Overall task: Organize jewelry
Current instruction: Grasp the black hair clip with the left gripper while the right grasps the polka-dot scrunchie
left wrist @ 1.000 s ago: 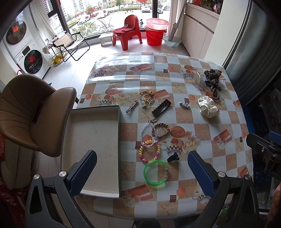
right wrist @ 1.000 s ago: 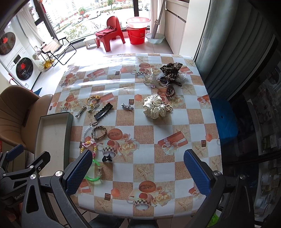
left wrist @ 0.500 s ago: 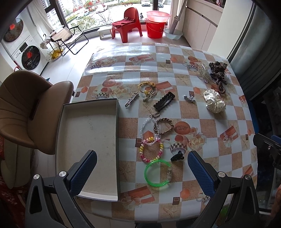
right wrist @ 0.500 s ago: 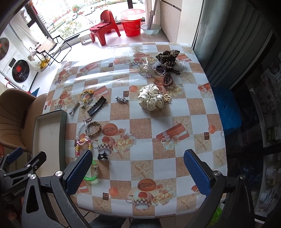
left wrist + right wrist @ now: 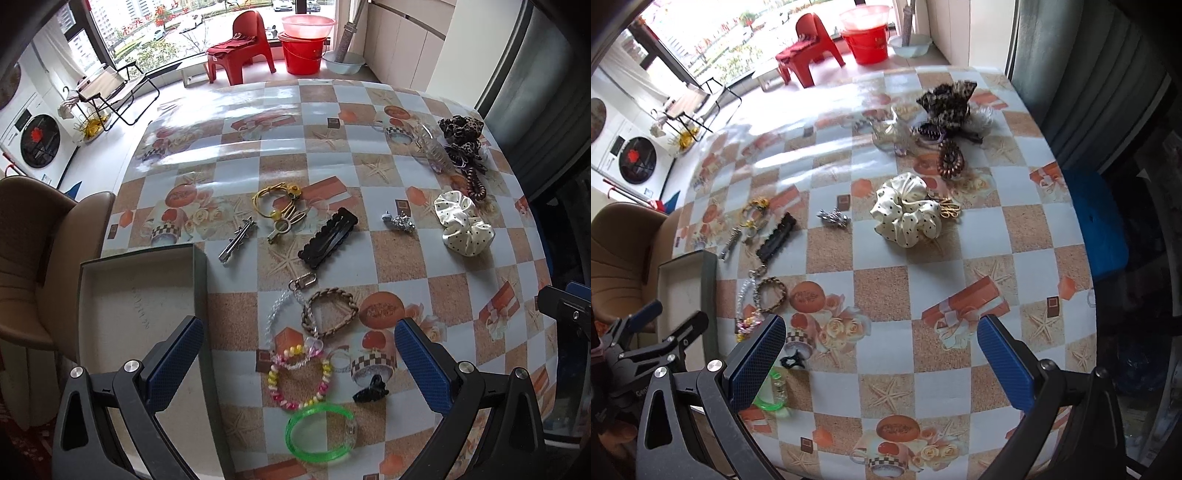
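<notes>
Jewelry lies scattered on the checked tablecloth. In the left wrist view an empty grey tray (image 5: 110, 273) sits at the table's left edge. Beside it lie a green bangle (image 5: 320, 432), a pink-yellow bead bracelet (image 5: 299, 380), a braided bracelet (image 5: 330, 312), a black hair clip (image 5: 328, 238), a silver clip (image 5: 237, 239) and a yellow hair tie (image 5: 275, 201). My left gripper (image 5: 299, 362) is open above the bead bracelet, holding nothing. My right gripper (image 5: 881, 356) is open and empty over the table's near middle. A cream dotted scrunchie (image 5: 905, 214) lies ahead of it.
A pile of leopard-print and dark hair ties (image 5: 947, 107) and a clear claw clip (image 5: 890, 134) sit at the far right. A small silver brooch (image 5: 833, 217) lies mid-table. A tan chair (image 5: 33, 254) stands left of the table. A blue stool (image 5: 1097, 225) stands at its right.
Both grippers have come lower and closer to the table, so the items look larger. Nothing on the table has moved, and both grippers stay open.
</notes>
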### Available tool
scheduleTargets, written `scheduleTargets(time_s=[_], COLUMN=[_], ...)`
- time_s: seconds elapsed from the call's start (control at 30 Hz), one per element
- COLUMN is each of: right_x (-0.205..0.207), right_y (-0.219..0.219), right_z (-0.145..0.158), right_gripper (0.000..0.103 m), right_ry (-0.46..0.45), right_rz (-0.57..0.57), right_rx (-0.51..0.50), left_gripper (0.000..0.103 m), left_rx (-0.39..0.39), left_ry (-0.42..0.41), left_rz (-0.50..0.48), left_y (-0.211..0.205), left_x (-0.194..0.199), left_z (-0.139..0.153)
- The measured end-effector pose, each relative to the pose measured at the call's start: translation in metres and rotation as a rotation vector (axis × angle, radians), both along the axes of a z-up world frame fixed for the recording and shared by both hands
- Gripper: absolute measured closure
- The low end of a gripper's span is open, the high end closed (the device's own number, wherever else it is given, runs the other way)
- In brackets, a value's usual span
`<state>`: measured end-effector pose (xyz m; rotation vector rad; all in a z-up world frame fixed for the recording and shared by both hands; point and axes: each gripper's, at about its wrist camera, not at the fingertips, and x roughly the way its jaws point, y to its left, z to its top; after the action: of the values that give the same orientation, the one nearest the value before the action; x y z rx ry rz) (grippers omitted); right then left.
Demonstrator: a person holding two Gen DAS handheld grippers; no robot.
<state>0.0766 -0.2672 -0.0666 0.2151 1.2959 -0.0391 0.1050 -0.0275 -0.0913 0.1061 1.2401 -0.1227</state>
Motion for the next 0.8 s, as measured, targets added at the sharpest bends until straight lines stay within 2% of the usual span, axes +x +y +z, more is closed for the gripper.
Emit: scheduleTargets(time_s=[0.33, 0.5, 0.53, 0.6, 0.8], right_x=[0.055, 0.082, 0.087, 0.096, 0.112], right_y=[-0.025, -0.03, -0.032, -0.035, -0.041], right_z=[-0.051, -0.075, -0.08, -0.088, -0.114], right_gripper=[0.0, 0.0, 0.0, 0.0, 0.0], right_ry=[0.058, 0.071, 0.073, 0.072, 0.095], right_rz=[-0.038, -0.055, -0.064, -0.089, -0.163], right_rx=[0.046, 0.047, 0.051, 0.063, 0.094], left_gripper=[0.0, 0.006, 0.012, 0.017, 0.017], left_rx=[-0.011, 0.001, 0.003, 0.01, 0.011], left_ry=[0.002, 0.015, 0.018, 0.035, 0.063], left_rz=[-0.089, -0.123, -0.131, -0.15, -0.162], left_y=[-0.03, -0.043, -0.044, -0.05, -0.058], left_x=[0.062, 0.082, 0.085, 0.089, 0.097], left_z=[-0.05, -0.073, -0.077, -0.087, -0.108])
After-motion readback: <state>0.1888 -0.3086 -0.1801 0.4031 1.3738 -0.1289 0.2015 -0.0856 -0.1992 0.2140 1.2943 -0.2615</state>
